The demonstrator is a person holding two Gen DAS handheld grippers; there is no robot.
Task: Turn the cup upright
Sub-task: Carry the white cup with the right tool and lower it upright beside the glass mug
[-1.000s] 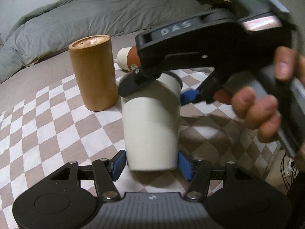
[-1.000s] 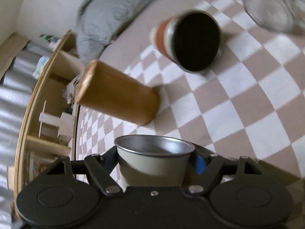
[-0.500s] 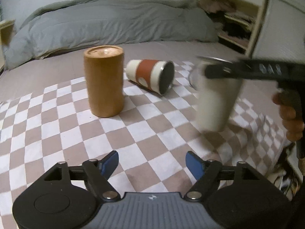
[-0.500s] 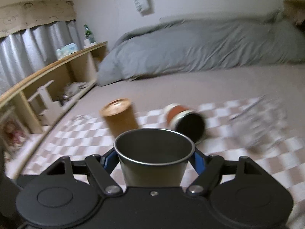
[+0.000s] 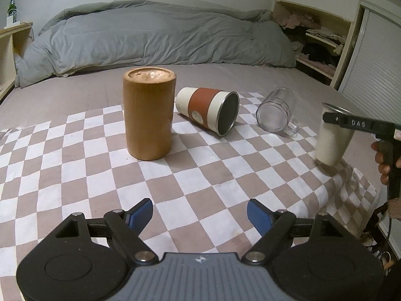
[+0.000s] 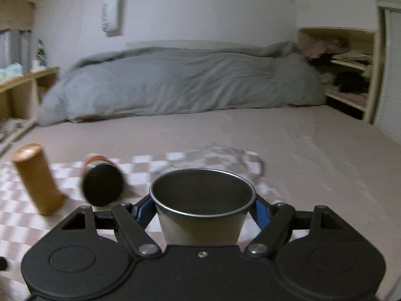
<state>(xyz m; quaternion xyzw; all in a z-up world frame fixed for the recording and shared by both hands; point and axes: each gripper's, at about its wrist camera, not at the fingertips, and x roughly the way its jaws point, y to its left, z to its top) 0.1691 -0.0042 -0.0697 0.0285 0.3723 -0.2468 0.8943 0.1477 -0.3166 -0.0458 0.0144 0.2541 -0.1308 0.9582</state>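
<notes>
My right gripper (image 6: pixel 201 210) is shut on a cream cup (image 6: pixel 201 215) with a metal rim, holding it upright by its upper part. In the left wrist view the same cup (image 5: pixel 332 139) hangs in the right gripper (image 5: pixel 335 119) at the right edge of the checkered cloth (image 5: pixel 200 175), its base at or just above the cloth. My left gripper (image 5: pixel 199 213) is open and empty, low over the near part of the cloth.
A tall brown cylinder (image 5: pixel 149 113) stands upside down. A red-banded cup (image 5: pixel 208 110) and a clear glass mug (image 5: pixel 277 114) lie on their sides. A grey duvet (image 5: pixel 155 40) lies behind. Shelves (image 5: pixel 323 42) stand at the right.
My left gripper let go of the cream cup and drew back. My right gripper turned the cup upright and carried it to the right edge of the cloth.
</notes>
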